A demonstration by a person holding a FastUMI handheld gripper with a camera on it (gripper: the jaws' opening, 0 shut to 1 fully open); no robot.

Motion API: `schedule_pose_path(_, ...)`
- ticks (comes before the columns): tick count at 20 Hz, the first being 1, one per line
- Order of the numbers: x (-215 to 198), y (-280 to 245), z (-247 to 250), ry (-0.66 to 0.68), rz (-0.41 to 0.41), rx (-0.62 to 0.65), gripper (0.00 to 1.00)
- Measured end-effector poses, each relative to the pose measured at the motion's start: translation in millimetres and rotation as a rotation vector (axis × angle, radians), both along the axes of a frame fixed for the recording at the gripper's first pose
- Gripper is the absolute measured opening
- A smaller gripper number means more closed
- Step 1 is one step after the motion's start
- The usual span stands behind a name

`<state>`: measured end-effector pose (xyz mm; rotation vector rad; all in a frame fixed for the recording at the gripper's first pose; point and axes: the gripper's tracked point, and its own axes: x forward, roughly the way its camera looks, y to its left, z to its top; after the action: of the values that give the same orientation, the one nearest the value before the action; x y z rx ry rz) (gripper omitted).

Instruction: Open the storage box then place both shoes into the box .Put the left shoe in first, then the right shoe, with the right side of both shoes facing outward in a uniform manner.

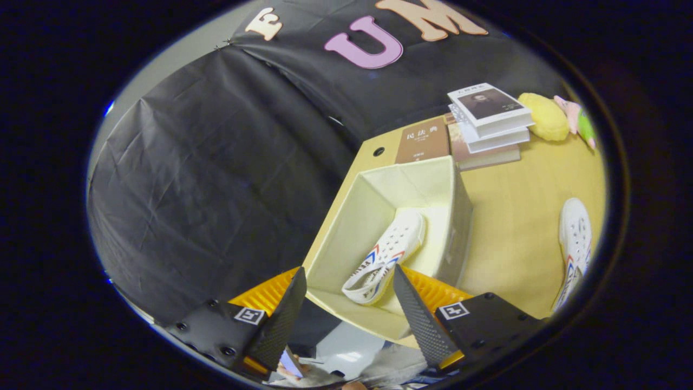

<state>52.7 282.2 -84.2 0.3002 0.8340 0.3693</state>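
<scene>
Nearest to us, the tool (349, 290) hangs with its two fingers spread wide and holding nothing; each finger mount carries a small square black-and-white marker. Between the fingertips, just ahead of them, we see the heel end of a white shoe (385, 255) with red and blue stripes along its side. It lies tilted inside the open cream fabric box (346, 227), heel toward the near wall at 6 o'clock, toe pointing up toward 1 o'clock. There is dark lettering beside the stripes, but we cannot read it.

The box stands on a light wooden tabletop (509, 216), near the table's edge. At 3 o'clock from the box, well apart from it, the second white shoe (575, 238) lies on the tabletop, showing the same red and blue stripes at its near end.

Beyond the box, at 12 o'clock, a brown book (423, 142) lies flat just behind the far wall; its cover shows light characters too small for us to make out with certainty. At 1 o'clock a stack of books (490, 122) rises, the top one bearing a portrait and a short title we cannot read. Farther right sit a yellow plush toy (543, 116) and a pink-and-green toy (578, 120) beside it.
</scene>
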Motion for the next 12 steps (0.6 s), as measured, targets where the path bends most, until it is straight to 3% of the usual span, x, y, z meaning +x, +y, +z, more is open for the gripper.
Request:
schedule_pose_path(3, -13, -49, 22, -0.066, -0.009, -0.045, 1.0)
schedule_pose_path(6, -14, -134, 26, -0.124, -0.1, -0.203, 1.0)
schedule_pose_path(9, -26, -220, 10, -0.104, -0.192, -0.369, 1.0)
schedule_pose_path(12, -45, -285, -10, -0.029, -0.263, -0.438, 1.0)
